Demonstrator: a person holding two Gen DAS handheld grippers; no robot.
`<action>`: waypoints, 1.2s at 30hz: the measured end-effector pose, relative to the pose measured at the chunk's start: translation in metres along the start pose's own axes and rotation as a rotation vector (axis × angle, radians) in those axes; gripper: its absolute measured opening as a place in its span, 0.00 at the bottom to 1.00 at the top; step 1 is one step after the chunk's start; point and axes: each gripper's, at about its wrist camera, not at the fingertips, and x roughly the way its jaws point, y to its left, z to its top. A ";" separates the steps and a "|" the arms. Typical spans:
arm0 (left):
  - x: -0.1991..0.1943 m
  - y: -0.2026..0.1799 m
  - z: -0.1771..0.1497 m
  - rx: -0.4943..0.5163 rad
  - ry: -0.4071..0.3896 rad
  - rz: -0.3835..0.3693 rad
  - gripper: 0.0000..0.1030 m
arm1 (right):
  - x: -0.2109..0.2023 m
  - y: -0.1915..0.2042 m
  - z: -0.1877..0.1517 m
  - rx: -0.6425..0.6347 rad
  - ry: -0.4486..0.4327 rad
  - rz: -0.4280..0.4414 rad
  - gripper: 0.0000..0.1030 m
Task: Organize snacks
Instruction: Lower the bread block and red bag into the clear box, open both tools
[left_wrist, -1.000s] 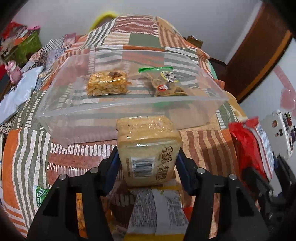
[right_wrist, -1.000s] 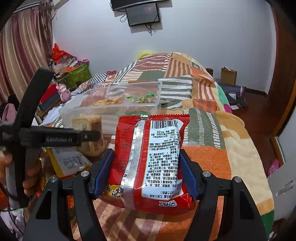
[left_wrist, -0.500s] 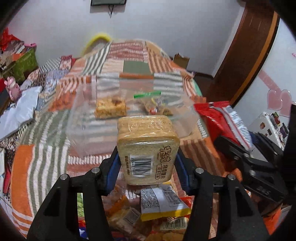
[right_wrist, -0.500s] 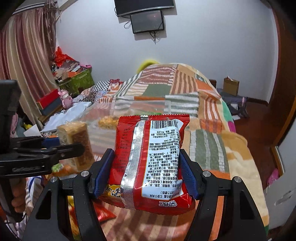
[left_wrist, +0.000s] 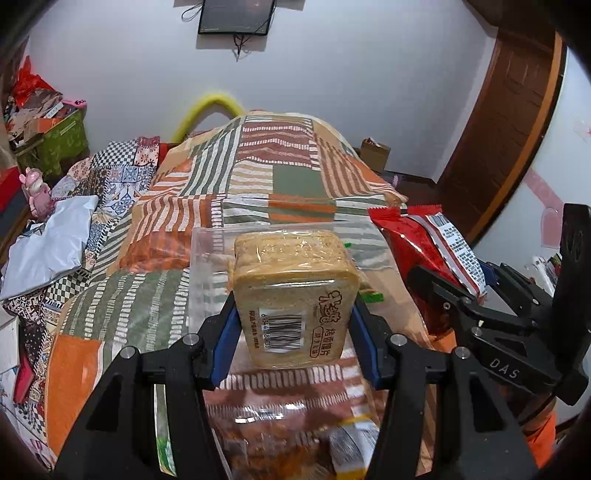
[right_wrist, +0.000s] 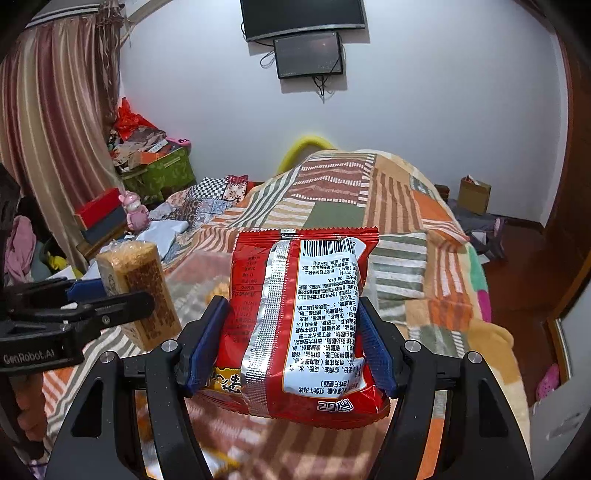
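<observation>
Left wrist view: I see my left gripper (left_wrist: 293, 325) clamped on the wrapped bread pack (left_wrist: 295, 295), barcode end toward the lens, held above the patchwork blanket (left_wrist: 236, 206). Just behind the pack sits the clear plastic bin (left_wrist: 210, 258). To the pack's right is the red snack bag (left_wrist: 424, 251), pinched by the right gripper (left_wrist: 461, 288).

Right wrist view: I see the right gripper (right_wrist: 291, 343) clamped on the red snack bag (right_wrist: 299, 314), printed back up. Left of the bag, the left gripper (right_wrist: 110, 295) grips the bread pack (right_wrist: 142, 291). The bin (right_wrist: 199, 273) is blurred behind the bag.
</observation>
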 end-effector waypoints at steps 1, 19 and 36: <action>0.005 0.003 0.002 -0.006 0.007 -0.002 0.53 | 0.007 0.000 0.002 0.001 0.007 -0.003 0.64; 0.090 0.023 0.010 0.008 0.125 0.067 0.53 | 0.086 0.004 -0.009 -0.019 0.185 0.000 0.64; 0.081 0.021 0.006 0.011 0.151 0.056 0.54 | 0.066 -0.001 -0.011 -0.027 0.207 -0.007 0.66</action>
